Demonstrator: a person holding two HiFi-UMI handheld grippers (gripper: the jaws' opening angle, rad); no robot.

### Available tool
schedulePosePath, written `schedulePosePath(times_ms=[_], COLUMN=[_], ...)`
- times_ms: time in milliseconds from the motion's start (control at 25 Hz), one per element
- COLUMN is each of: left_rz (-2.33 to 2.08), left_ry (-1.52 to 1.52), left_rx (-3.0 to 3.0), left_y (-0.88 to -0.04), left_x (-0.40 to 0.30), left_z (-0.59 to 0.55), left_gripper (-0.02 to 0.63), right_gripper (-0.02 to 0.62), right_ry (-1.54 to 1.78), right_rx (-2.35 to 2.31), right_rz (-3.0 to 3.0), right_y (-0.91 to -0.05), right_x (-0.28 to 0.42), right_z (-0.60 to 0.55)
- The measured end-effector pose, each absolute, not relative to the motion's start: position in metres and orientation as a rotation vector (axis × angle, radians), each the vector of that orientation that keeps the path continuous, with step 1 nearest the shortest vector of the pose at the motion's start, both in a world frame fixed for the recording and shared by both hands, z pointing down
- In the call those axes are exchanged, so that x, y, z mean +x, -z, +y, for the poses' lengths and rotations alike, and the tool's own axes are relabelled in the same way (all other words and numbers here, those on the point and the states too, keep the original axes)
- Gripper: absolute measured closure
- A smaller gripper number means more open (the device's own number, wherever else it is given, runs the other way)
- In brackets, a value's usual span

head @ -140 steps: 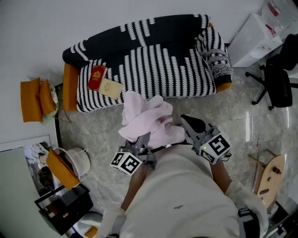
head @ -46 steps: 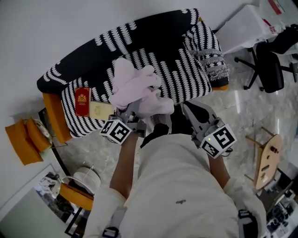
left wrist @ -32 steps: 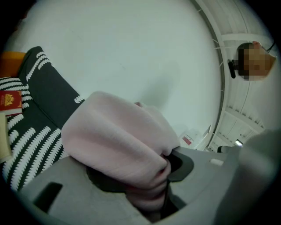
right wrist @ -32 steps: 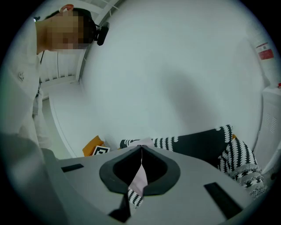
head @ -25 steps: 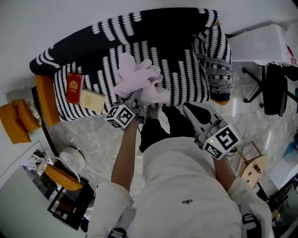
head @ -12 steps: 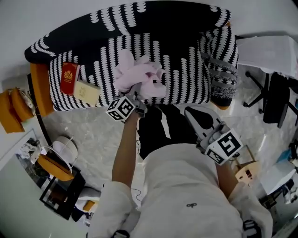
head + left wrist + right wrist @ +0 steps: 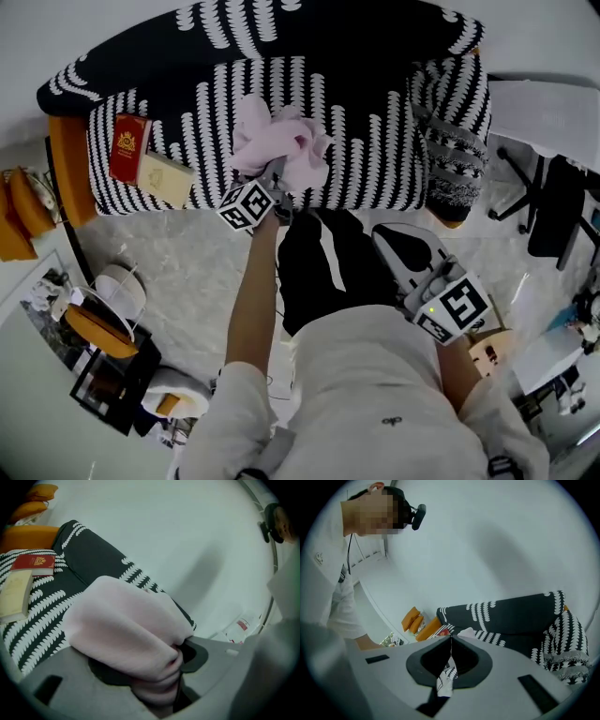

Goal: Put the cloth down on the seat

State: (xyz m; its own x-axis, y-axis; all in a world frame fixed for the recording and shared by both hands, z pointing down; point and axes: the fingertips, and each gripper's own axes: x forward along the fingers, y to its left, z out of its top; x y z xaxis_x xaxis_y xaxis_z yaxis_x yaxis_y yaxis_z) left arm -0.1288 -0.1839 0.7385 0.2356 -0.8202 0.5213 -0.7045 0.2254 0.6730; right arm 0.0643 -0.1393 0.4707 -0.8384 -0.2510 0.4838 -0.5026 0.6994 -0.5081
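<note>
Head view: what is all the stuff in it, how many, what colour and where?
sofa: one, black with white stripes, across the top
cloth: one, pale pink, over the sofa seat, in the left gripper
booklet: one, red, left end of the seat
book: one, cream, beside the booklet
cushions: two, orange, left of the sofa
office chair: one, black, right edge
left gripper: one, grey, jaws closed on the cloth
right gripper: one, grey, jaws together, empty, short of the sofa
</note>
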Motion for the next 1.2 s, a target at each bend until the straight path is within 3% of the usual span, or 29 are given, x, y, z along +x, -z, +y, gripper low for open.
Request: schedulePosePath(times_ms=[840, 1080, 1200], left_rz=[-1.452, -1.39, -1.384], left_ry=[-0.241, -0.285, -0.306], left_rx=[1.329, 1.265, 1.264], left_y=[-0.88, -0.898, -0.897], left_x=[-0.128, -0.128, -0.127], left_z=[-0.154, -0.152, -0.154], left_gripper=[0.32, 0.256, 0.183], right_gripper=[0.586, 0.586, 0.586], right_ry=[-0.914, -0.908, -0.906], right_rx=[0.515, 0.523, 0.526], right_rz=[-2.44, -2.426, -2.415], right_y=[-0.501, -0.503, -0.504], right_x=[0.052, 0.051, 0.051], right_z=[-0.137, -0.141, -0.14])
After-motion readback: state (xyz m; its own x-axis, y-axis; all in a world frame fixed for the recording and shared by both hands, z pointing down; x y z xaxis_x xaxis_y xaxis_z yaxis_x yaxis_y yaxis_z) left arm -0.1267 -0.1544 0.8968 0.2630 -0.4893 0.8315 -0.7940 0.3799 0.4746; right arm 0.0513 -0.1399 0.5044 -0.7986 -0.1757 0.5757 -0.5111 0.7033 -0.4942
